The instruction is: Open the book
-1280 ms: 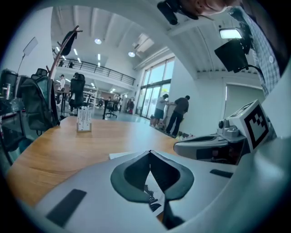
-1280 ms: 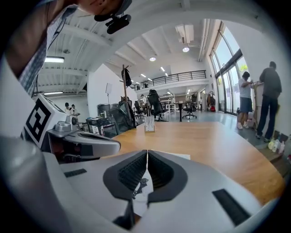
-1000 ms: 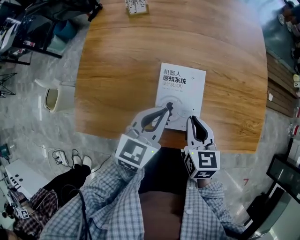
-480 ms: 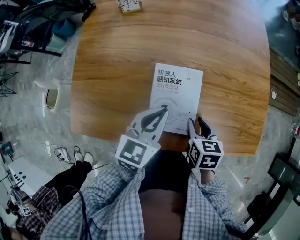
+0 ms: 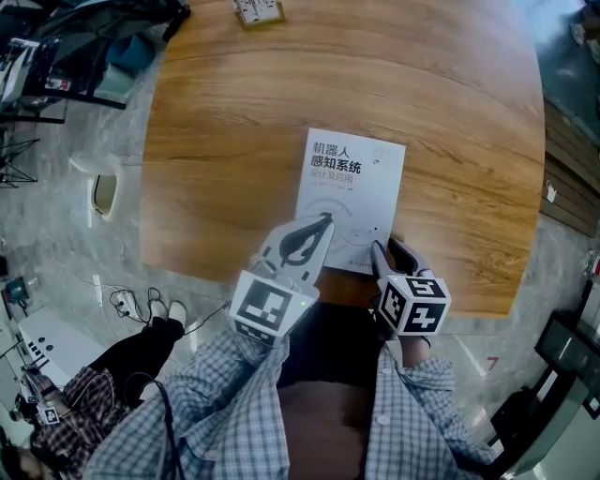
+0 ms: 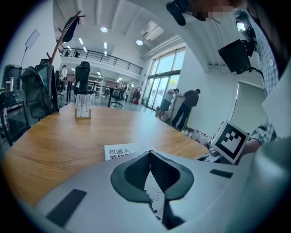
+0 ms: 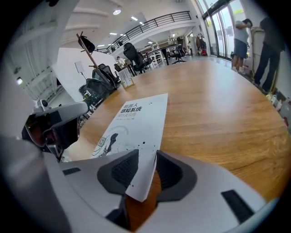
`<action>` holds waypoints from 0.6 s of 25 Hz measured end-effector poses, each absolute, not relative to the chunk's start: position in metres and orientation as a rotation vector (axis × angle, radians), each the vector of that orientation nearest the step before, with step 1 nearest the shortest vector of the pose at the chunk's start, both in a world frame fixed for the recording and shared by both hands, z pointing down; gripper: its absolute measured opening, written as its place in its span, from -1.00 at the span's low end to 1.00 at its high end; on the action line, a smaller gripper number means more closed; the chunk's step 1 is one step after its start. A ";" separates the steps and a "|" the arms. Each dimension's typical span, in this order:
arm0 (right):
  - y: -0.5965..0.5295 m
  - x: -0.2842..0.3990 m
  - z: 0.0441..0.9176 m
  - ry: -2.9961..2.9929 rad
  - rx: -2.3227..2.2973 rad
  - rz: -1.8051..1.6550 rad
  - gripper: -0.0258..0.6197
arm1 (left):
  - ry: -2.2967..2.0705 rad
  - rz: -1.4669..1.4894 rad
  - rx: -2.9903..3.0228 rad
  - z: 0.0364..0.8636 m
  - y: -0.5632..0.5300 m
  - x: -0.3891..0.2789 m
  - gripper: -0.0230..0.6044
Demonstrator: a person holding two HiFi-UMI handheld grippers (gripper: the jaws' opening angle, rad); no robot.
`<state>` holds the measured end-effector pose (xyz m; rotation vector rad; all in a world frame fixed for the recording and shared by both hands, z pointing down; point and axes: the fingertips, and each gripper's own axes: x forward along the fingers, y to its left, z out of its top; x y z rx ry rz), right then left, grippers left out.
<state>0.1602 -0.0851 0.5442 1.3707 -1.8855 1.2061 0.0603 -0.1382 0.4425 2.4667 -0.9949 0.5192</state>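
Book (image 5: 352, 192): closed and lying flat, white front cover up, dark printed title toward its far end. It sits on the near right part of the counter, with its near edge close to the counter edge in front of the person.
Counter (image 5: 234, 122): wood-grain top with rounded corners.
Left gripper (image 5: 326, 219): over the near left part of the Book. Its jaws are closed with the tips together and nothing is held between them. In the left gripper view, the cover's printed drawing shows through the opening behind the tips.
Right gripper (image 5: 392, 251): at the near right corner of the Book, tilted steeply down. Its jaws stand apart and have just been opening. In the right gripper view, the cover's corner lies between the two dark pads, which do not clamp it.
Marker cubes (image 5: 415, 305): one on each gripper, near the person's wrists.
Card stand (image 5: 257, 9): small and upright at the far edge of the Counter, well apart from the Book.
Sleeves (image 5: 225, 394): checked fabric, one leading to each gripper.
Bystanders (image 7: 241, 38): standing by tall windows beyond the Counter.
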 end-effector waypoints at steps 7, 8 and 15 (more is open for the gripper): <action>-0.086 0.168 0.538 -1.882 1.371 1.228 -0.75 | -0.989 0.520 2.464 0.444 -0.137 0.065 -0.90; -0.086 0.169 0.538 -1.887 1.373 1.248 -0.77 | -0.987 0.520 2.463 0.444 -0.136 0.065 -0.90; -0.086 0.170 0.530 -1.915 1.421 1.353 -0.84 | -0.981 0.517 2.461 0.444 -0.134 0.067 -0.90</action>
